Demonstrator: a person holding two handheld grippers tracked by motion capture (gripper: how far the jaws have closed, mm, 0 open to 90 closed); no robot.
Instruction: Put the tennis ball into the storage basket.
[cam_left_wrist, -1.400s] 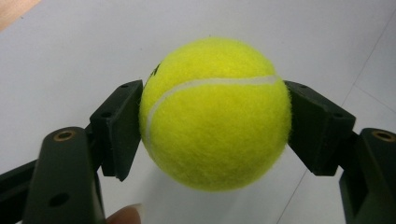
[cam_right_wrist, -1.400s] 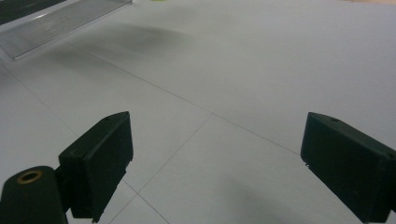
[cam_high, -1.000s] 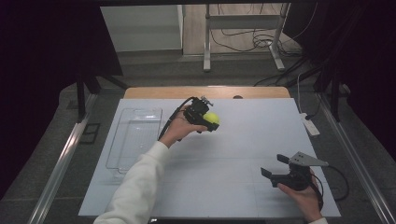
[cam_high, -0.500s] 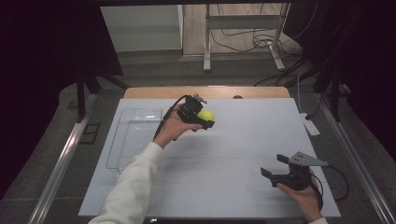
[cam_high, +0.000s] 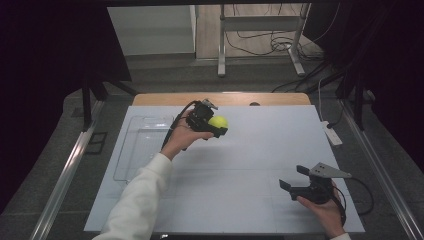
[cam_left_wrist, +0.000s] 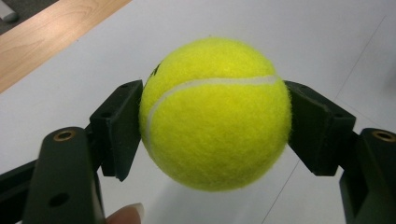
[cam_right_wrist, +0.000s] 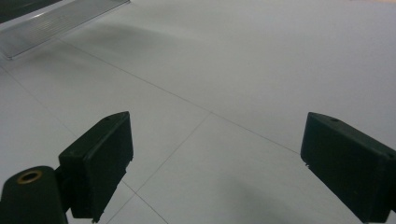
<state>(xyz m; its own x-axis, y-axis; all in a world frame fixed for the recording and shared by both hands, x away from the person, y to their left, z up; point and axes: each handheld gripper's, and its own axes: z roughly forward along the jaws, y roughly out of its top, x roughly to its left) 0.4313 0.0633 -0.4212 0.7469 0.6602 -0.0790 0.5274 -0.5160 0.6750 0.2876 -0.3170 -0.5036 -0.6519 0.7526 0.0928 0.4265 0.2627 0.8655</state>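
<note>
A yellow tennis ball (cam_high: 218, 121) is held above the white table (cam_high: 250, 150) near its far middle, with my left gripper (cam_high: 216, 125) shut on it. In the left gripper view both black pads press the sides of the tennis ball (cam_left_wrist: 215, 112), which hangs clear of the surface below. At the near right of the table my right gripper (cam_high: 293, 178) rests low in a hand, its jaws wide apart. In the right gripper view the right gripper (cam_right_wrist: 215, 168) has nothing but bare table between its pads.
A clear plastic tray (cam_high: 142, 145) lies on the left part of the table, and its corner (cam_right_wrist: 56, 23) shows in the right gripper view. A white remote-like object (cam_high: 332, 133) sits at the right edge. A wooden strip (cam_high: 220, 98) borders the far side.
My left gripper has carried the tennis ball a little toward the left and far side and slightly higher. The right gripper has stayed where it was.
</note>
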